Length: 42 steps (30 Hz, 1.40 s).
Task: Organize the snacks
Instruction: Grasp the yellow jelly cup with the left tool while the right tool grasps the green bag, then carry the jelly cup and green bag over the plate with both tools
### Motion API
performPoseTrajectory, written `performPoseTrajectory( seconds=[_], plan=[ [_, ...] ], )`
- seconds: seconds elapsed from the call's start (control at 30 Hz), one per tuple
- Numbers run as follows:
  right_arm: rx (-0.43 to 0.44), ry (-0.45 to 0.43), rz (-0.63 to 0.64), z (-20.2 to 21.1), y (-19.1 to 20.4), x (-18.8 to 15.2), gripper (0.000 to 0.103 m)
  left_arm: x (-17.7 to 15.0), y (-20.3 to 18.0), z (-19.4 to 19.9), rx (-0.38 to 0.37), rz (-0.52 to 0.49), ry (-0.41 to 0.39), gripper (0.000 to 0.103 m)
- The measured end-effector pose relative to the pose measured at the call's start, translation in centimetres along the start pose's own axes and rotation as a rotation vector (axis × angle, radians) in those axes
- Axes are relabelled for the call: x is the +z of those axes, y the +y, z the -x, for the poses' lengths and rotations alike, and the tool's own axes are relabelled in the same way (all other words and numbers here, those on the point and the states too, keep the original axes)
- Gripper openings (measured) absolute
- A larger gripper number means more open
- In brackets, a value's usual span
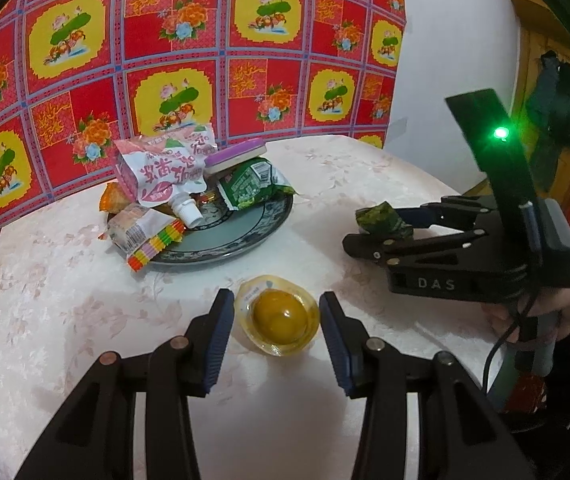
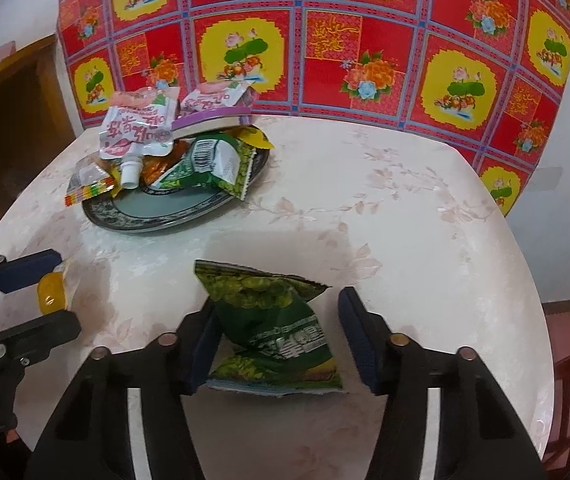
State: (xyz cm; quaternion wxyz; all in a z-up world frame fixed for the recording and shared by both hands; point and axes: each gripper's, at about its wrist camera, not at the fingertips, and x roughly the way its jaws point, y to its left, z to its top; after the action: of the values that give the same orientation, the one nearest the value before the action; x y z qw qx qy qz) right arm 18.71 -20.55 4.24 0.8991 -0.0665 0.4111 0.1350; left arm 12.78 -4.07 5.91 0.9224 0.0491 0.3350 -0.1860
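A clear jelly cup (image 1: 277, 314) with yellow fruit sits on the table between the open fingers of my left gripper (image 1: 275, 312), untouched; it also shows in the right wrist view (image 2: 51, 294). A green snack packet (image 2: 273, 328) lies between the open fingers of my right gripper (image 2: 281, 320), its left edge against the left pad; it also shows in the left wrist view (image 1: 383, 220). A dark-rimmed plate (image 1: 241, 236), also in the right wrist view (image 2: 173, 212), holds a pink spouted pouch (image 1: 165, 172), a green packet (image 1: 253, 186), a purple-topped box (image 1: 235, 158) and a striped wrapper (image 1: 153, 246).
The round table (image 2: 385, 220) has a pale floral cover and stands against a red and yellow floral cloth (image 1: 205, 60). Wooden furniture (image 2: 9, 92) stands to the left in the right wrist view. The table edge runs close on the right.
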Motion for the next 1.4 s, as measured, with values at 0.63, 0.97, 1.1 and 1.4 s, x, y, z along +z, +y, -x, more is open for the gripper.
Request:
performPoseTrajectory(
  seconds=[0.63,0.97,1.1,1.4],
  plan=[
    [0.060,-0.030,0.065,4.0,3.6,-3.1,0.038,0.0,0.8,0.1,0.042,0.036,0.024,0.046],
    [0.113,-0.019,0.090,4.0,5.2,-4.5,0.038,-1.2,1.0,2.0,0.101,0.034,0.025,0.046],
    [0.109,-0.028,0.086,4.2,5.2,-4.7,0.038,-2.0,0.9,2.2,0.116,0.031,0.035,0.046],
    [0.125,-0.053,0.068,5.0,4.7,-5.6,0.044,-4.1,1.5,2.9,0.130,0.094,0.056,0.046]
  ],
)
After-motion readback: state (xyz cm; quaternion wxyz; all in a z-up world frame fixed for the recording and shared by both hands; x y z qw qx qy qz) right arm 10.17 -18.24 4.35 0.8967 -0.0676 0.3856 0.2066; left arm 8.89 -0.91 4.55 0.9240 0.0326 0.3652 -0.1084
